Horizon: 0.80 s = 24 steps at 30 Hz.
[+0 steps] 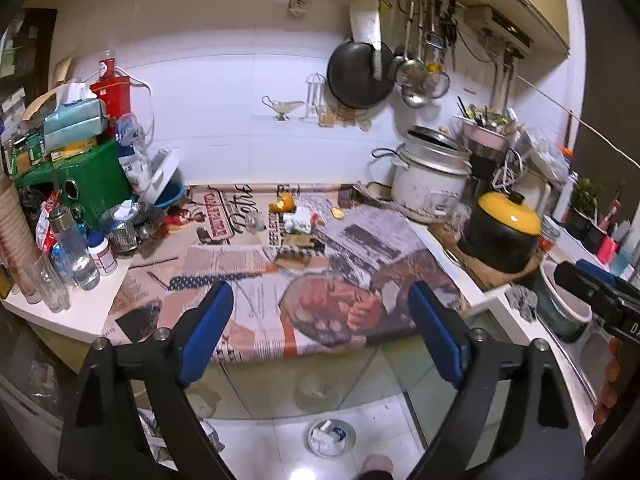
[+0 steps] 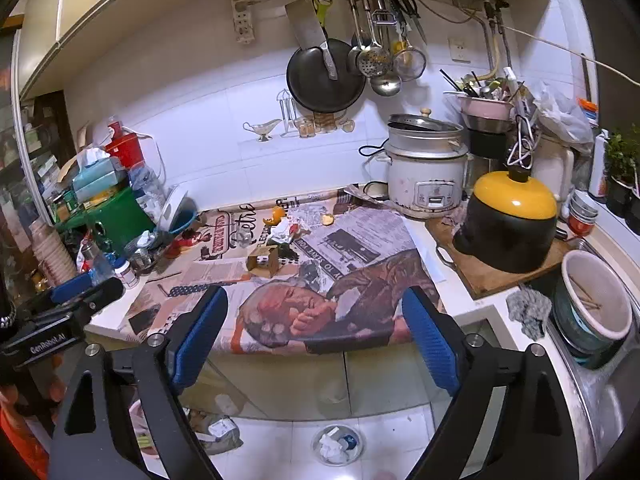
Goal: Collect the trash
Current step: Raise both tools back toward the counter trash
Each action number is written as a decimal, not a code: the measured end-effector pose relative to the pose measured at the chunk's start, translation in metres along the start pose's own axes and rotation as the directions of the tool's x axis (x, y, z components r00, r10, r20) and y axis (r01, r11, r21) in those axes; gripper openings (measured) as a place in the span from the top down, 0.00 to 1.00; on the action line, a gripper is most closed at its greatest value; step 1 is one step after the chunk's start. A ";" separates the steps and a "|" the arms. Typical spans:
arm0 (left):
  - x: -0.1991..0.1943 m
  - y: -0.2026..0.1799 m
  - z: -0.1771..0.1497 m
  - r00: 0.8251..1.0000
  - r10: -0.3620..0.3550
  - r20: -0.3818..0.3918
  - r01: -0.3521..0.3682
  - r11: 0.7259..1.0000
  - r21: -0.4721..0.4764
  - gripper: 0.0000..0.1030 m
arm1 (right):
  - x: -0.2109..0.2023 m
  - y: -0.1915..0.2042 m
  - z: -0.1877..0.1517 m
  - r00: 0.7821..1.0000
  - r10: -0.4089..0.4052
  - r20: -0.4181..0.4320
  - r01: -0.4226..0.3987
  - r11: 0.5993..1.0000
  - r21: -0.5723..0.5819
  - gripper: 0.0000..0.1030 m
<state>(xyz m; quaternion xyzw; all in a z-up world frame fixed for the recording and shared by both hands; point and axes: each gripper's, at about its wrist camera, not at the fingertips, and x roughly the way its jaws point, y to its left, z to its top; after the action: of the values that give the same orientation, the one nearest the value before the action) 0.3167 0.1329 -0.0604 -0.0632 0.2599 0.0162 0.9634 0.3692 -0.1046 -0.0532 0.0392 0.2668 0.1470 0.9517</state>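
Note:
Newspaper (image 1: 256, 264) covers the counter. On its far part lie an orange peel (image 1: 282, 202) (image 2: 275, 216), a crumpled white wrapper (image 1: 300, 218) (image 2: 286, 230), a small cardboard box (image 1: 298, 248) (image 2: 264, 260) and a yellow scrap (image 1: 338, 212) (image 2: 328, 219). A round clear bin (image 1: 331, 436) (image 2: 338, 446) with white and blue trash stands on the floor below. My left gripper (image 1: 320, 296) hangs open above the counter's front edge, nothing between its blue pads. My right gripper (image 2: 316, 298) is open and empty too, level with the left one. Each shows at the edge of the other's view.
A white rice cooker (image 2: 424, 176) and a black pot with a yellow lid (image 2: 508, 224) on a wooden board stand at the right. A sink holds a bowl (image 2: 596, 300). Bottles, glasses (image 1: 76, 256) and a green box (image 1: 92, 184) crowd the left. A pan and utensils hang on the wall.

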 end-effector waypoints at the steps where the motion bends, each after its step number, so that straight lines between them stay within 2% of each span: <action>1: 0.007 0.001 0.004 1.000 0.008 0.002 -0.008 1.000 -0.003 0.13 | 0.007 -0.003 0.004 1.000 0.008 0.001 -0.008 1.000 -0.002 0.15; 8: 0.073 -0.001 0.032 0.996 0.091 -0.012 -0.091 0.995 -0.043 0.13 | 0.064 -0.021 0.041 0.996 0.083 -0.015 -0.084 0.995 -0.058 0.15; 12: 0.127 -0.002 0.051 0.990 0.126 -0.063 -0.131 0.988 -0.087 0.13 | 0.101 -0.034 0.066 0.991 0.122 -0.050 -0.126 0.987 -0.102 0.15; 18: 0.205 0.005 0.051 0.955 0.235 -0.180 -0.262 0.954 -0.146 0.13 | 0.156 -0.058 0.088 0.982 0.140 -0.123 -0.159 0.975 -0.156 0.15; 24: 0.260 0.023 0.039 0.917 0.270 -0.292 -0.318 0.939 -0.129 0.13 | 0.210 -0.075 0.099 0.966 0.158 -0.203 -0.186 0.975 -0.123 0.15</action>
<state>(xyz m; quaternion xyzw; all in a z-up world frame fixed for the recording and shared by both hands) 0.5592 0.1602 -0.1607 -0.1086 0.3929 0.1752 0.8962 0.6110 -0.1129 -0.0838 -0.0196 0.3416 0.2509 0.9055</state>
